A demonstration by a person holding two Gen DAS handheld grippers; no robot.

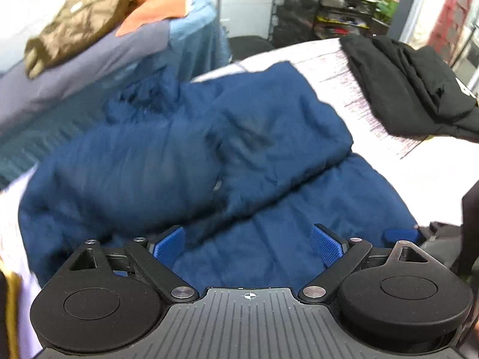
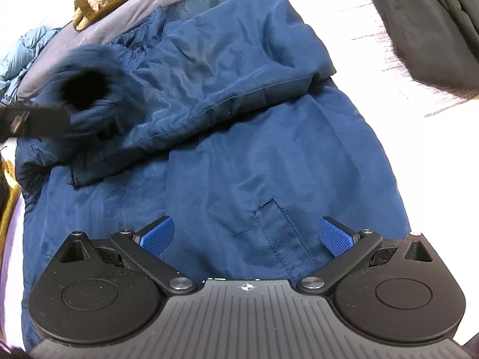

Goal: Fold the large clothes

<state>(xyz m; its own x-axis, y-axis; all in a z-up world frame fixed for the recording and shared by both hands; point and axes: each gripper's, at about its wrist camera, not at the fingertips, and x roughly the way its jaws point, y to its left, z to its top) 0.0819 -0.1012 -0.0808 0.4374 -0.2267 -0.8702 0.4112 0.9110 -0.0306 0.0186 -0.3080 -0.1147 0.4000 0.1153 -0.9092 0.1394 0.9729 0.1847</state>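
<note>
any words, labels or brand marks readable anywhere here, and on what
None can be read.
White print on the black garment: cut off at the frame edge, not legible.
Pale patch on the olive garment: too blurred to tell if it is text.
Navy jacket: no lettering visible in either view.
Left gripper and right gripper: only a crosshair mark, no words.

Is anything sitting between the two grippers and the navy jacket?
Nothing visible. The left gripper and the right gripper are both open directly over the navy jacket, with only its own fabric between their fingers.
</note>
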